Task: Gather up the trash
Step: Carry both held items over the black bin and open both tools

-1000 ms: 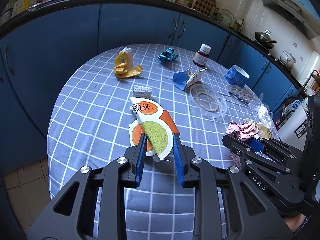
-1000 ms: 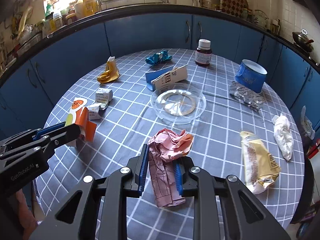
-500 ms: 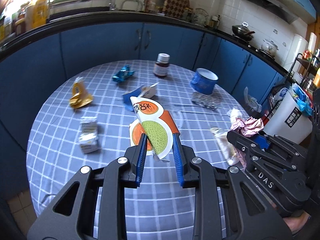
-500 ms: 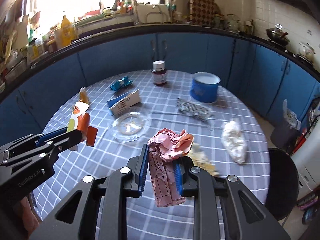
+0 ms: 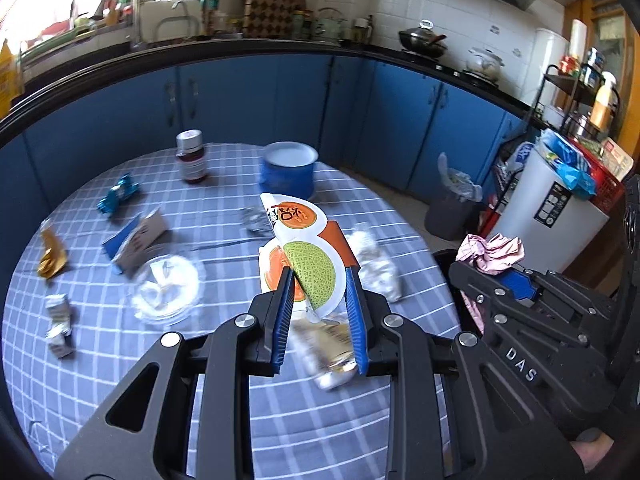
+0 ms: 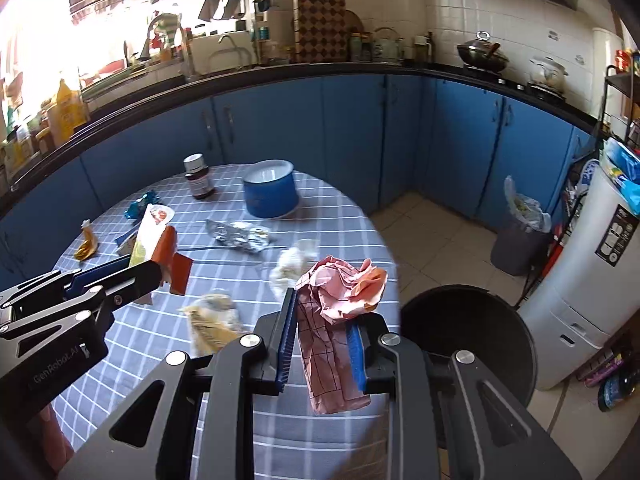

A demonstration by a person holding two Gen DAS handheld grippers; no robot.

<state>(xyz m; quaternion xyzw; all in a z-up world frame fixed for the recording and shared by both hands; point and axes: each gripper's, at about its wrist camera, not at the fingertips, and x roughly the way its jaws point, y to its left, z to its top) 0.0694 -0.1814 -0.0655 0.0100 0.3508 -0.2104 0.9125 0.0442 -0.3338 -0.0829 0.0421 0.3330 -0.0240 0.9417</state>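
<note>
- The left claw (image 5: 320, 300) is clamping the flattened white and orange melon-printed carton (image 5: 306, 248) between its blue pads, holding it up above the round bench with the blue-and-white checked cloth (image 5: 120, 360).
- The right claw (image 6: 322, 336) is gripping the crumpled pink checked paper wrapper (image 6: 340, 304), which is sticking up and hanging down between its pads, over the bench edge beside the round black bin (image 6: 472, 332) on the floor.
- Lying on the bench are a yellow crumpled wrapper (image 5: 52, 254), a blue foil wrapper (image 5: 118, 198), a clear round plastic lid (image 5: 166, 286), a silver foil wrapper (image 6: 240, 236) and a white crumpled tissue (image 6: 290, 266).
- A brown medicine bottle with a white cap (image 6: 199, 182) and a blue round tub (image 6: 270, 194) are standing at the far side of the bench, near each other.
</note>
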